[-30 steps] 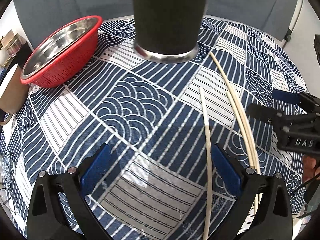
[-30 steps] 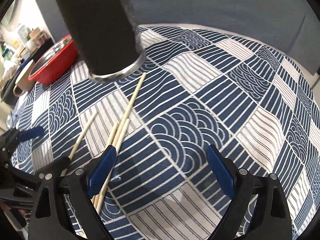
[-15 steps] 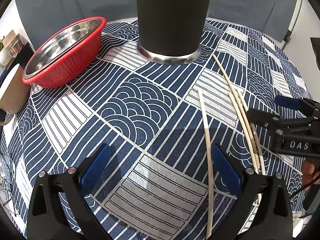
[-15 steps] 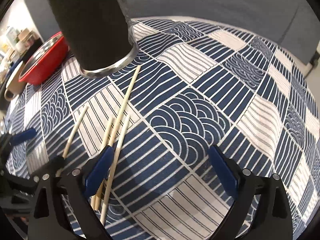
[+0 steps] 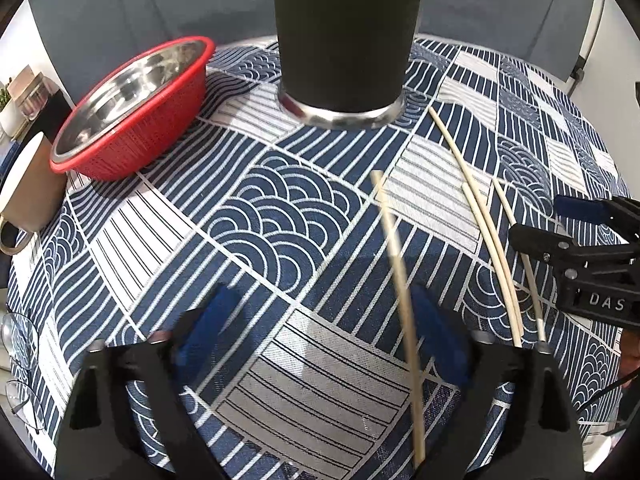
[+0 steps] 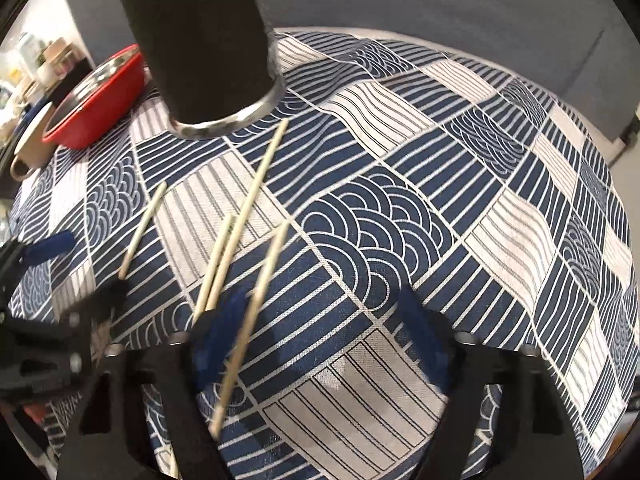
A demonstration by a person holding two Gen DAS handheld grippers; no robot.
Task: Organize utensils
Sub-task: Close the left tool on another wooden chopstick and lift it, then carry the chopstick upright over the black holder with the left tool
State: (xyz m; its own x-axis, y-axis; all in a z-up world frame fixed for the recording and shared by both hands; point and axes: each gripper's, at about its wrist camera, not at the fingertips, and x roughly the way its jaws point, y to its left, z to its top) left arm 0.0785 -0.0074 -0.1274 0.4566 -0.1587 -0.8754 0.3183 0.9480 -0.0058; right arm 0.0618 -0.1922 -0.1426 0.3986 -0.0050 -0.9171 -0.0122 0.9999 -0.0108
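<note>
Several pale wooden chopsticks lie on the blue-and-white patterned tablecloth (image 5: 280, 220) in front of a tall black tumbler (image 5: 344, 32) (image 6: 200, 40). My left gripper (image 5: 324, 334) is closing around one chopstick (image 5: 394, 256), which lies just inside the right pad; the left pad is still well clear of it. My right gripper (image 6: 320, 334) is closing too, with a blurred chopstick (image 6: 260, 292) against its left pad and a wide gap to the right pad. Two more chopsticks (image 6: 244, 208) lie just outside that left pad. Each gripper shows at the edge of the other's view.
A red colander holding a steel bowl (image 5: 132, 120) (image 6: 100, 92) sits at the back left. A beige mug (image 5: 28, 184) stands left of it, and a pair of glasses (image 5: 20, 340) lies at the left edge. A grey wall rises behind the table.
Both grippers' jaws have narrowed. The chopstick in the right gripper has shifted rightwards and blurred; the far tip of the one in the left gripper has swung slightly left.
</note>
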